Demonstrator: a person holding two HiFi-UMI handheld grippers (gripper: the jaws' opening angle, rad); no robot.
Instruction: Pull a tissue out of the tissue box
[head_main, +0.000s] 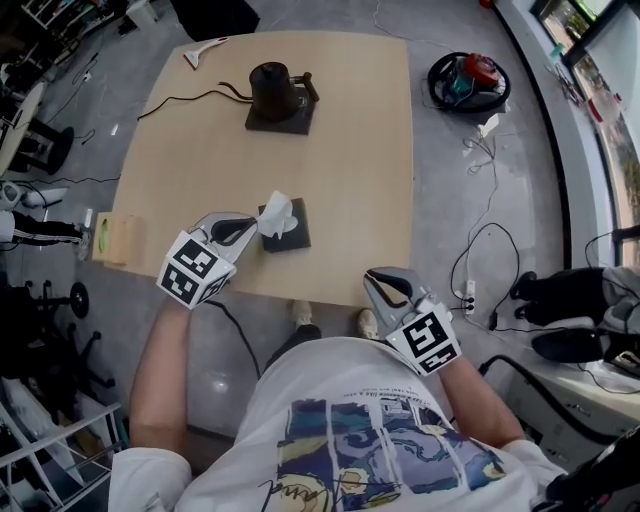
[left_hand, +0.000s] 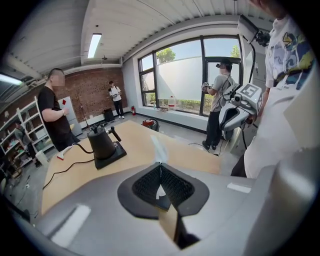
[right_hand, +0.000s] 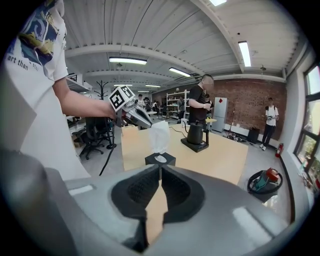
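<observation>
One black tissue box (head_main: 293, 238) sits near the table's (head_main: 350, 150) front edge. One tissue (head_main: 278, 212) sticks up, pinched tight in the left gripper (head_main: 250, 228). The right gripper (head_main: 370, 278) is closed on nothing. One kettle (head_main: 272, 90) at the back.

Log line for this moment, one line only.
left gripper: shut on tissue | tissue: partly out of black tissue box | right gripper: shut, empty

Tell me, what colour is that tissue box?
The tissue box is black, with a white tissue rising from it; clearest in the right gripper view.
</observation>
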